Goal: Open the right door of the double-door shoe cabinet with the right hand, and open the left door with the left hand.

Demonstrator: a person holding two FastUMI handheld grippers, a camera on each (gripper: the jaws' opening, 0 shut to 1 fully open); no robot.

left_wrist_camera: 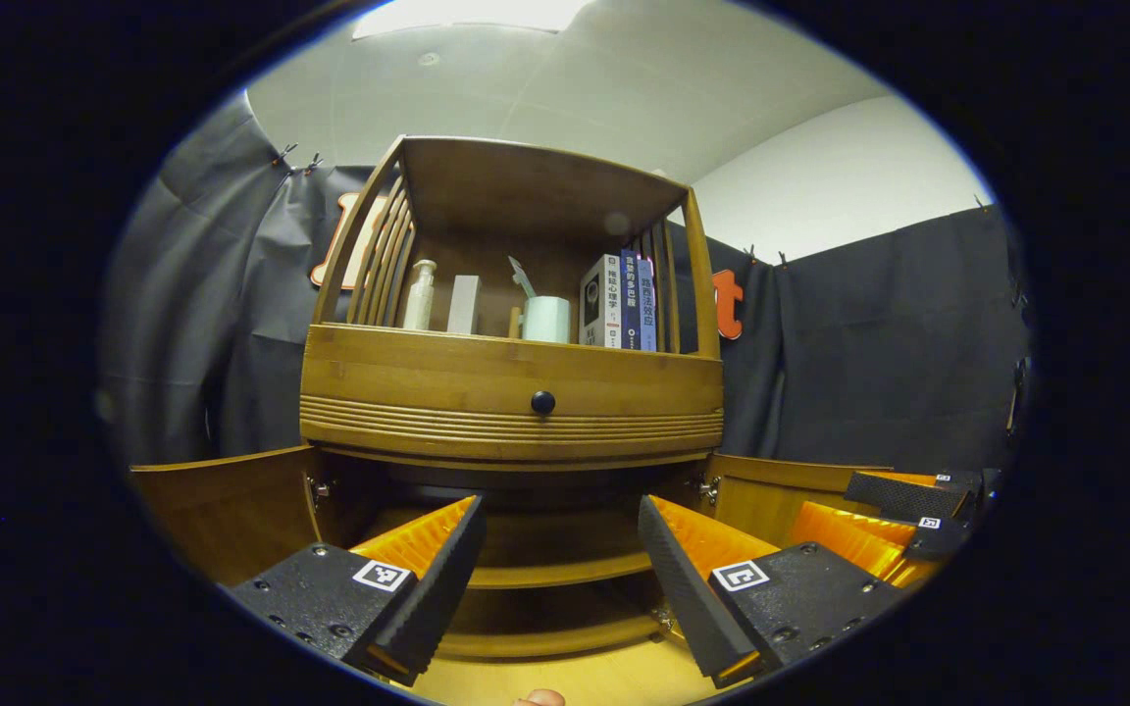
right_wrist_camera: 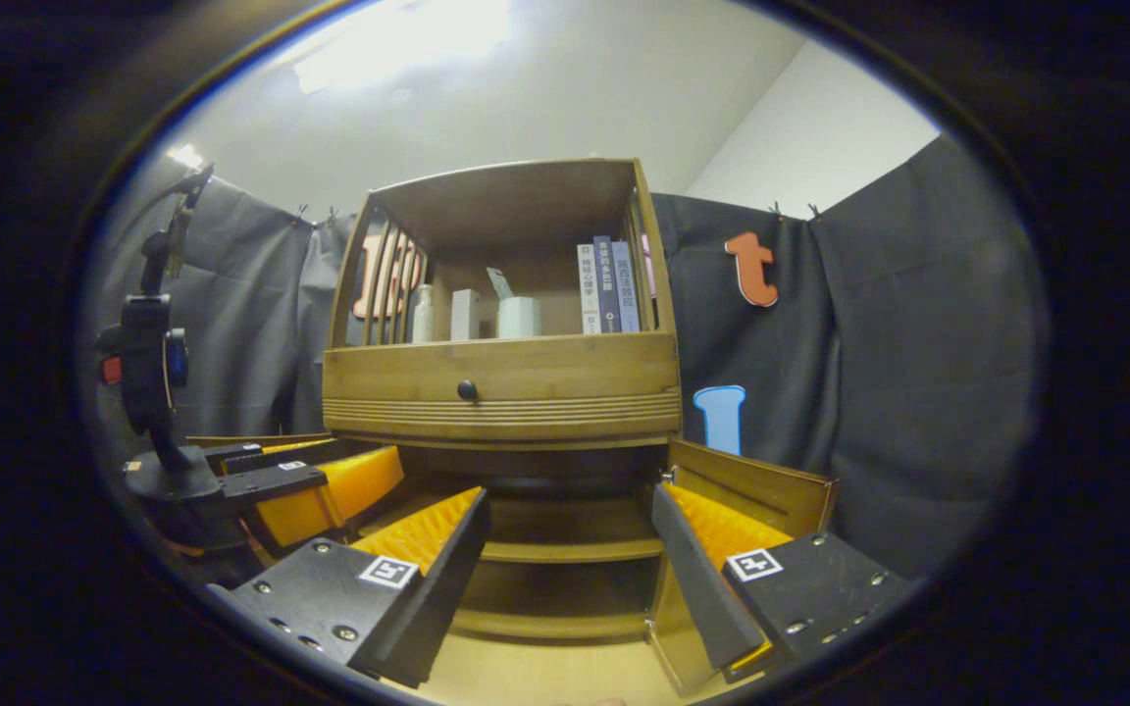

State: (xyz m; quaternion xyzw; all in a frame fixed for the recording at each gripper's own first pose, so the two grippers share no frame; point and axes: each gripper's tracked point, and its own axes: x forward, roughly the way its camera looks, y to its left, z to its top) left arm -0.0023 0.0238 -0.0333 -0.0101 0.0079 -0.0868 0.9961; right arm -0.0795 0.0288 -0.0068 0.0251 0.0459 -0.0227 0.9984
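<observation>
Left gripper view: the shoe cabinet (left_wrist_camera: 511, 392) is occupying the centre of the frame, with its left door (left_wrist_camera: 231, 505) standing swung out at lower left and its right door (left_wrist_camera: 771, 485) swung out at lower right. The left gripper (left_wrist_camera: 560, 574) is sitting at the bottom centre, its fingers spread wide and holding nothing, pointing into the open lower compartment between the two doors. The right gripper (left_wrist_camera: 918, 510) is showing at lower right, just in front of the right door.

Right gripper view: the right gripper (right_wrist_camera: 570, 579) is resting at the bottom centre, likewise spread wide and empty, facing the inner shelves (right_wrist_camera: 565, 549). The right door is standing just beside its right-hand finger; whether they are touching cannot be told. The left gripper is lying at lower left, near the left door.
</observation>
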